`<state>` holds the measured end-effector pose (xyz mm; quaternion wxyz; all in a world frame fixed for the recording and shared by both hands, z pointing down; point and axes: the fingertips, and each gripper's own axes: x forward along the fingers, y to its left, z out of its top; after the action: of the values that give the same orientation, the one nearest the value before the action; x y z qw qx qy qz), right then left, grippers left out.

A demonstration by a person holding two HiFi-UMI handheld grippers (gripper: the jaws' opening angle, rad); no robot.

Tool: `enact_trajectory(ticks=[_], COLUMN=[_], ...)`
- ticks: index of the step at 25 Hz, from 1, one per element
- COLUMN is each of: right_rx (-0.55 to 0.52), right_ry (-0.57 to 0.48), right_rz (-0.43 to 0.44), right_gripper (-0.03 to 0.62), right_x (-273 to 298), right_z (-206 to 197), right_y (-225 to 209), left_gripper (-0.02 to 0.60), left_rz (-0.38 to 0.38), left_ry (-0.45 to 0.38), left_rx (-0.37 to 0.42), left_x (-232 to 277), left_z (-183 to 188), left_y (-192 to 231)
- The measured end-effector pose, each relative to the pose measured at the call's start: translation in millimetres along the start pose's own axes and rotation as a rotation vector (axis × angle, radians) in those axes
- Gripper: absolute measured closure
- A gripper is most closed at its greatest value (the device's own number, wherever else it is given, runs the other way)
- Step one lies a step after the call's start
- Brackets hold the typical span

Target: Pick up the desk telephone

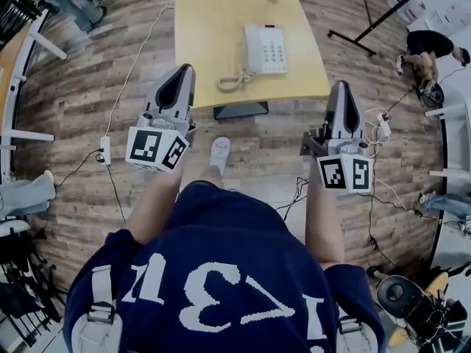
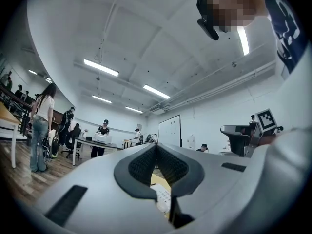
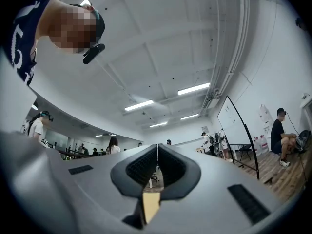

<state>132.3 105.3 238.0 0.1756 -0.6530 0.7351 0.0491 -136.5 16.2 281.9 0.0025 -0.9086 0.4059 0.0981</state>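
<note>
White desk telephone [image 1: 265,48] flat on table [image 1: 202,43]

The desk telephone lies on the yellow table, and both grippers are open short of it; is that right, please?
Not quite: the left gripper and right gripper are shut, jaws together, as each gripper view shows. The desk telephone does lie on the yellow table.

- Left of the telephone [image 1: 266,48], the table [image 1: 210,50] top is bare all the way to its left edge: open room there.
- The coiled cord [image 1: 234,81] lies at the phone's near left corner, close to the table's near edge, blocking that approach.
- Right of the phone only a narrow bare strip remains.
- My left gripper [image 1: 184,70] and right gripper [image 1: 341,87], jaws together, flank the near corners, with nothing between them and the phone.
</note>
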Motion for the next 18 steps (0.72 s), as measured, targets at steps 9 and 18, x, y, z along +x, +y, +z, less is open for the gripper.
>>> enact_trajectory(ticks=[9, 18], right_rx=[-0.041, -0.050], right_ry=[-0.014, 0.048], right_rz=[-0.046, -0.124], right_gripper=[0.566, 0.566], right_x=[102, 134], right_z=[-20, -43], right_y=[-20, -49], left_gripper=[0.565, 0.565], left_rz=[-0.063, -0.122], left_ry=[-0.004, 0.034], left_rx=[-0.008, -0.053], left_x=[100, 161], left_z=[0, -24], left_y=[66, 88])
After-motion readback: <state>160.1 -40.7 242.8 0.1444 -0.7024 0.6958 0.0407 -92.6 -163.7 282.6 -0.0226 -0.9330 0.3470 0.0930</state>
